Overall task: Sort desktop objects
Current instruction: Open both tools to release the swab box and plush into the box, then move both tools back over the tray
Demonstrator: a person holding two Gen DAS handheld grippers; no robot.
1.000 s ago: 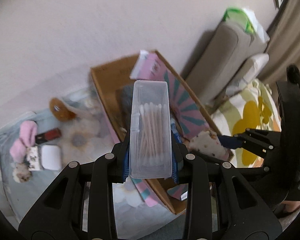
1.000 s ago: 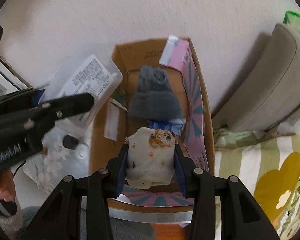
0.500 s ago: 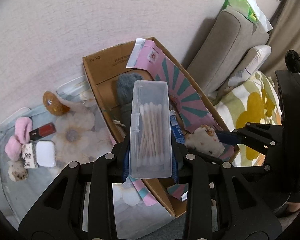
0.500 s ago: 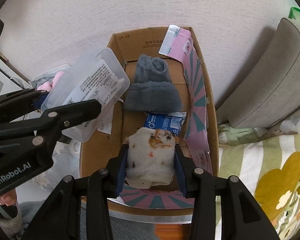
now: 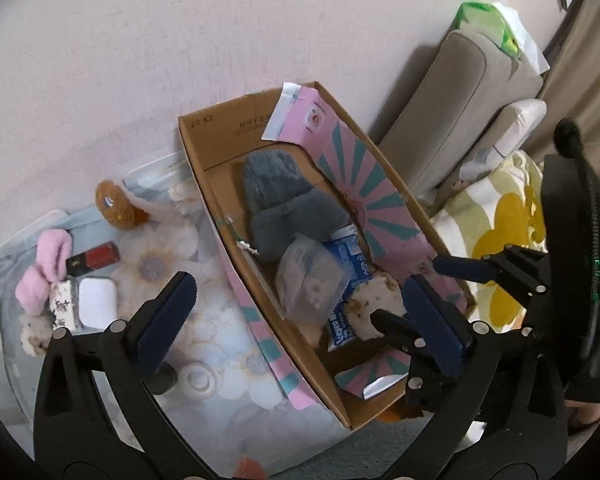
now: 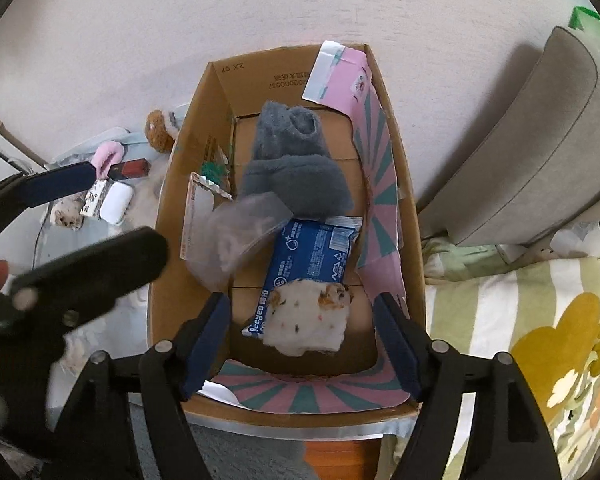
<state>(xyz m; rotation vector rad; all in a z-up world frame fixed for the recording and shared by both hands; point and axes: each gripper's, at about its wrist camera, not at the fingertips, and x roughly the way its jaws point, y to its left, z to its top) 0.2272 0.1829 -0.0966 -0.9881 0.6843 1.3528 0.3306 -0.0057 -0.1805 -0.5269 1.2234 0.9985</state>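
Left gripper (image 5: 296, 312) jaws wide, just been opening, nothing between pads; clear cotton swab box (image 5: 310, 280) free below and ahead of it, blurred, inside cardboard box (image 5: 220, 128), leaning on blue tissue pack (image 5: 350, 256); right gripper (image 6: 302, 334) half open, jaws just been opening, pads off white spotted sock (image 6: 308, 320), which lies between them on tissue pack; remaining desk things, white earbud case (image 5: 97, 302) and red lipstick (image 5: 100, 256), lie left of left gripper, nearer to left hand; grey slipper (image 6: 296, 168) at far end of box.
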